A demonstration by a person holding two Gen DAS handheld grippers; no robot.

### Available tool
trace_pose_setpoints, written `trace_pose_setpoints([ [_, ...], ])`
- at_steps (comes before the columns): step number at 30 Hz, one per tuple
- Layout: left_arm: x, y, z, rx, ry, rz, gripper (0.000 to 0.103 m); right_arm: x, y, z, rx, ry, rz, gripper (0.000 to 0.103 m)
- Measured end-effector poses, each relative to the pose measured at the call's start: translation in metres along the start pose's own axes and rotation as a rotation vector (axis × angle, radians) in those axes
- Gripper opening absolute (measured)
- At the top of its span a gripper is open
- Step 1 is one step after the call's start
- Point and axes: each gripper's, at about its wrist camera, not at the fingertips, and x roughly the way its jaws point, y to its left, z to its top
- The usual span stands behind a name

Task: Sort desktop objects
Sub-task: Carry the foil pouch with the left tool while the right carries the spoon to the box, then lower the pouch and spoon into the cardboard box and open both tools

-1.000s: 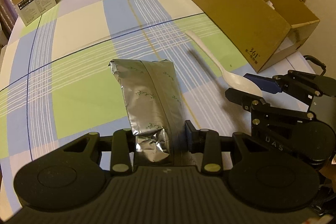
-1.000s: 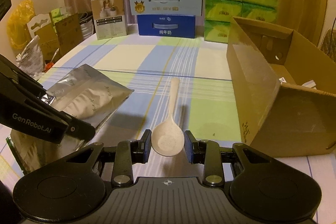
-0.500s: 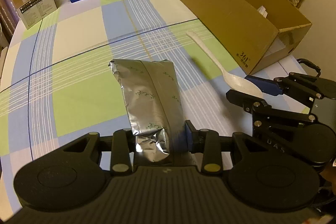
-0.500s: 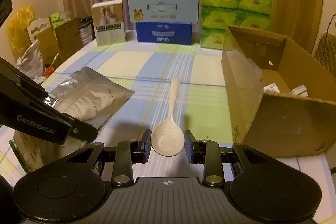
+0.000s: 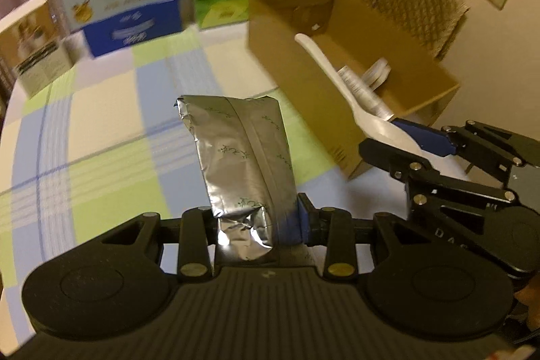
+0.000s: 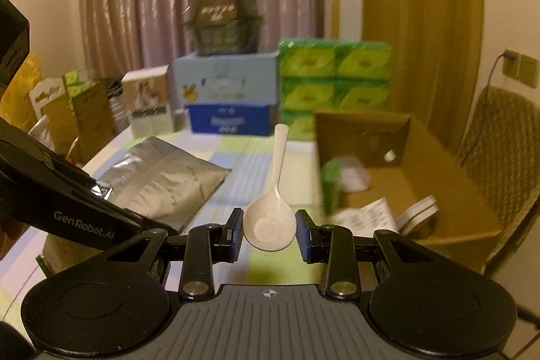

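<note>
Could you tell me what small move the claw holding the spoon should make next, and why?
Probably carry it a little further toward the cardboard box. The right claw is shut on the spoon by its bowl, already clear of the table, and the open box sits just to its right with room among the papers inside.

1. Green tissue packs (image 6: pixel 334 80) are stacked at the bench's far edge.
2. A pale carton (image 6: pixel 226 80) sits atop a blue one (image 6: pixel 229 120) beside them.
3. A quilted chair (image 5: pixel 411 5) stands by the wall.
</note>
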Motion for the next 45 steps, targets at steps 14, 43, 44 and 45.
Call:
trace_pose_setpoints([
  [14,0.036,-0.087,0.104,0.042,-0.060,-0.127,0.031,0.005,-0.116,0.032,-0.017,-0.032,-0.142,0.030],
  [43,0.062,-0.084,0.123,-0.036,-0.163,-0.082,0.064,0.064,-0.164,0.025,0.043,0.066,-0.090,0.039],
  [44,0.059,-0.084,0.119,-0.033,-0.166,-0.065,0.067,0.064,-0.164,0.025,0.045,0.070,-0.101,0.045],
  [45,0.055,-0.084,0.114,-0.027,-0.175,-0.047,0.075,0.061,-0.164,0.024,0.047,0.064,-0.107,0.053],
])
